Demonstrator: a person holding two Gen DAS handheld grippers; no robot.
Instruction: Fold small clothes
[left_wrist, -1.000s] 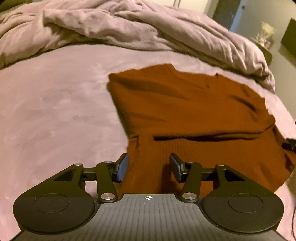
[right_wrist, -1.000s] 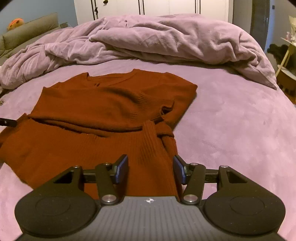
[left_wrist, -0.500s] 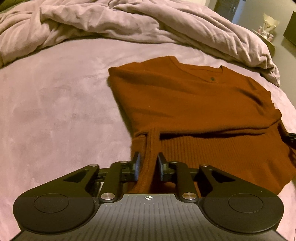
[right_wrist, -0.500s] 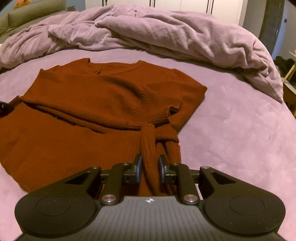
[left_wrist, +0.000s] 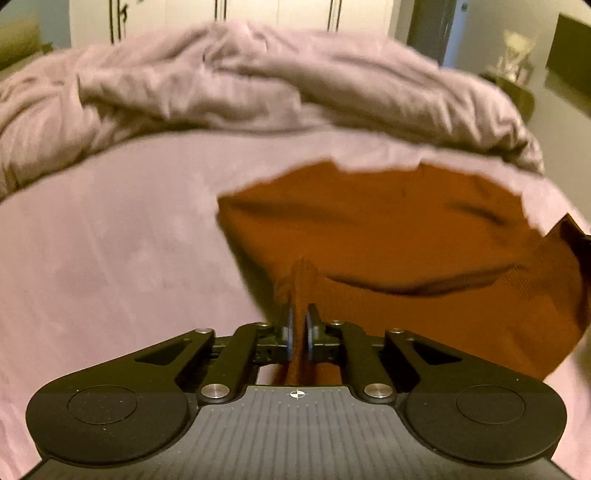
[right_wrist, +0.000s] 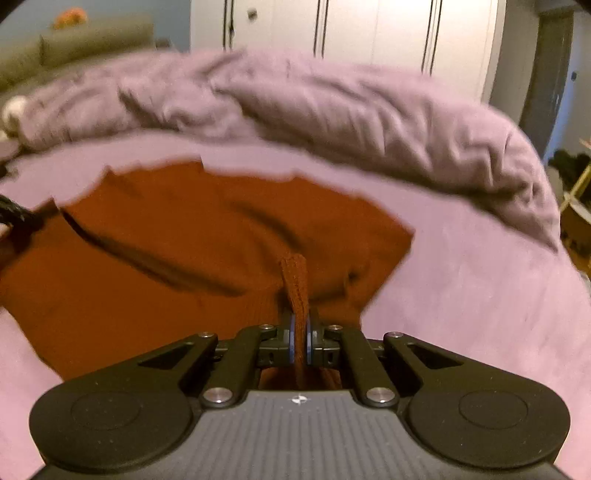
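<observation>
A rust-orange knit sweater (left_wrist: 388, 229) lies on the pink bed sheet, its sleeves folded across the body; it also shows in the right wrist view (right_wrist: 207, 236). My left gripper (left_wrist: 300, 325) is shut on the sweater's near left hem and lifts a ridge of fabric. My right gripper (right_wrist: 300, 328) is shut on the near right hem, with a ribbed fold standing up between the pads. Both views are motion-blurred. The other gripper's dark tip shows at the left edge of the right wrist view (right_wrist: 14, 218).
A crumpled lilac duvet (left_wrist: 258, 85) is piled across the far side of the bed, also in the right wrist view (right_wrist: 351, 110). White wardrobe doors (right_wrist: 369, 33) stand behind. A side table with objects (left_wrist: 513, 81) is at the far right. Bare sheet (left_wrist: 110, 240) spreads to the left.
Both grippers went from open over the hem to shut on it, and now lift the hem up and forward. The views tilted up toward the duvet.
</observation>
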